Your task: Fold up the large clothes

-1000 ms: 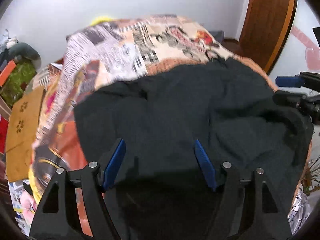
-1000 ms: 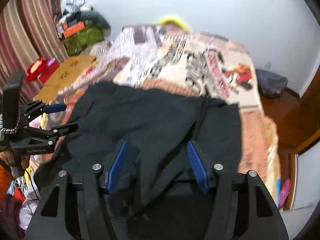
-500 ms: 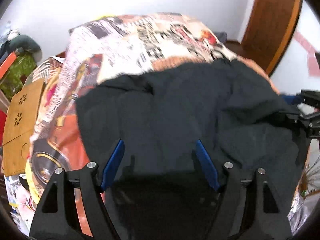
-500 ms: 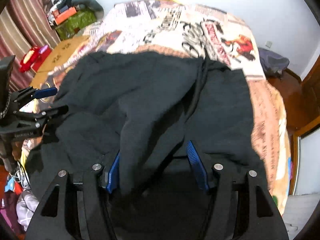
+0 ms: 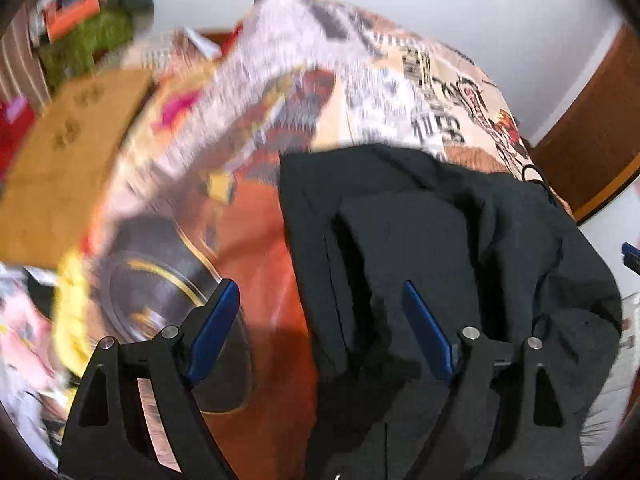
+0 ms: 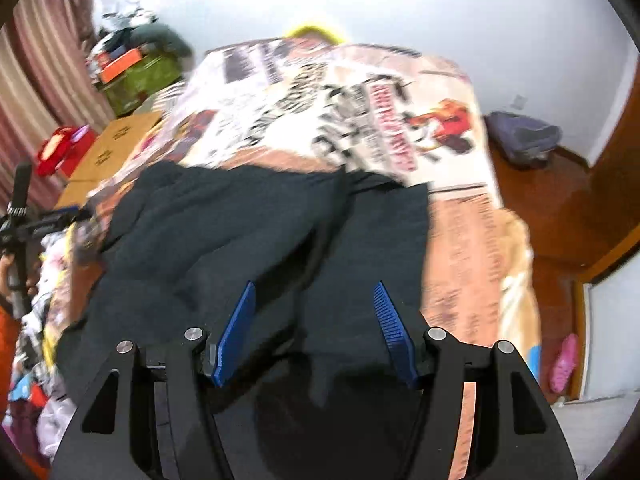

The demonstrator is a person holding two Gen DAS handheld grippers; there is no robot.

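One black garment point(image 5: 420, 220) covers the bed's point(image 5: 256, 248) near edge; left gripper point(image 5: 320, 332) opening, empty; right gripper point(image 6: 316, 332) half-spread, hold unclear.

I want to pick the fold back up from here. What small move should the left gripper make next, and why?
Probably slide the left gripper, its jaws opening with nothing pinched, toward the dark garment's left edge. That edge lies between the jaws on the printed bedspread, so it can be grasped for folding.
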